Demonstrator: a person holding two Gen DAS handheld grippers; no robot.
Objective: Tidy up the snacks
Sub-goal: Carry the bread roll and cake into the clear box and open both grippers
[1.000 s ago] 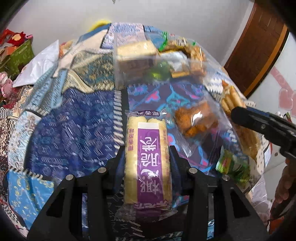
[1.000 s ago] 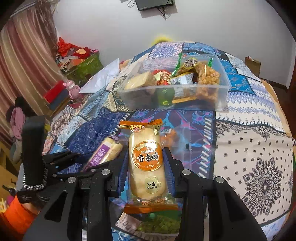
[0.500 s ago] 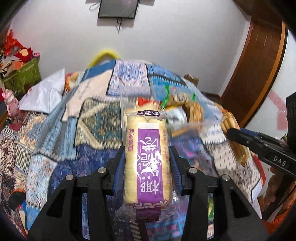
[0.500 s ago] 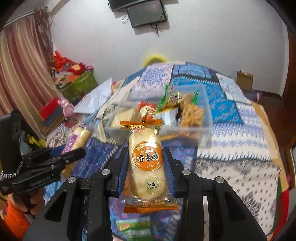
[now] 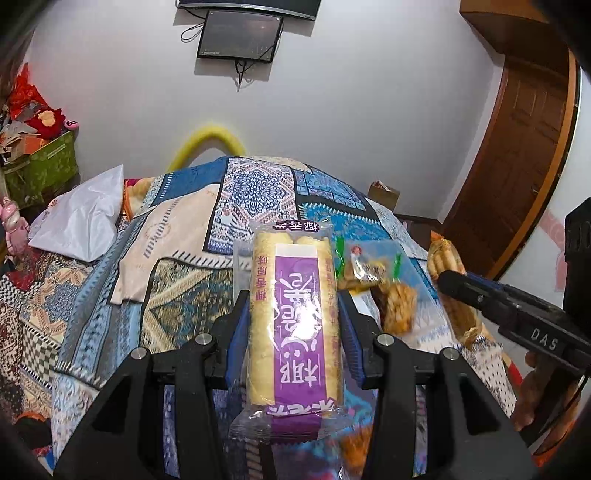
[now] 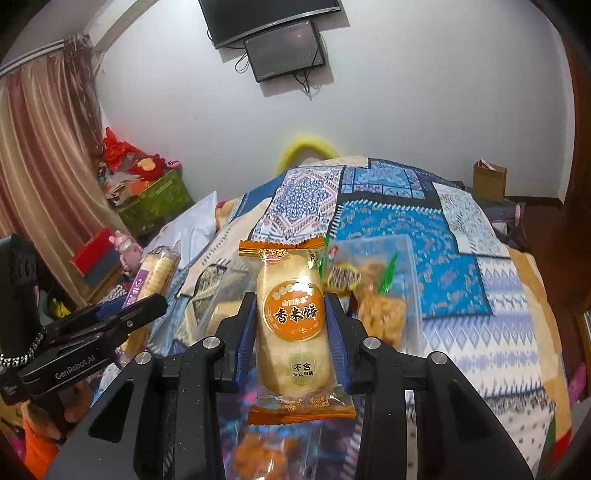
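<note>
My left gripper [image 5: 293, 306] is shut on a purple-labelled cracker pack [image 5: 293, 314], held lengthwise between its blue pads above the bed. My right gripper [image 6: 290, 310] is shut on an orange-labelled rice cake pack [image 6: 290, 325], also lifted. Just beyond both packs sits a clear plastic bin [image 6: 408, 280] holding several wrapped snacks [image 6: 380, 317]; the same clear plastic bin [image 5: 421, 291] appears blurred behind the purple pack. In the right wrist view the left gripper [image 6: 147, 299] appears at the left with its cracker pack [image 6: 155, 273]. The right gripper [image 5: 448, 280] crosses the right side of the left wrist view.
A patchwork quilt [image 6: 461, 258] covers the bed. A white pillow [image 5: 81, 218] lies at the left, with a green box [image 6: 155, 201] and curtain beyond. Screens [image 5: 240, 35] hang on the far wall, a wooden door [image 5: 524, 140] stands right, and loose snacks [image 6: 255, 454] lie below.
Both grippers have risen with their packs and tilted up, so the wall and screens came into view. The bin moved from above the packs to behind and beside them.
</note>
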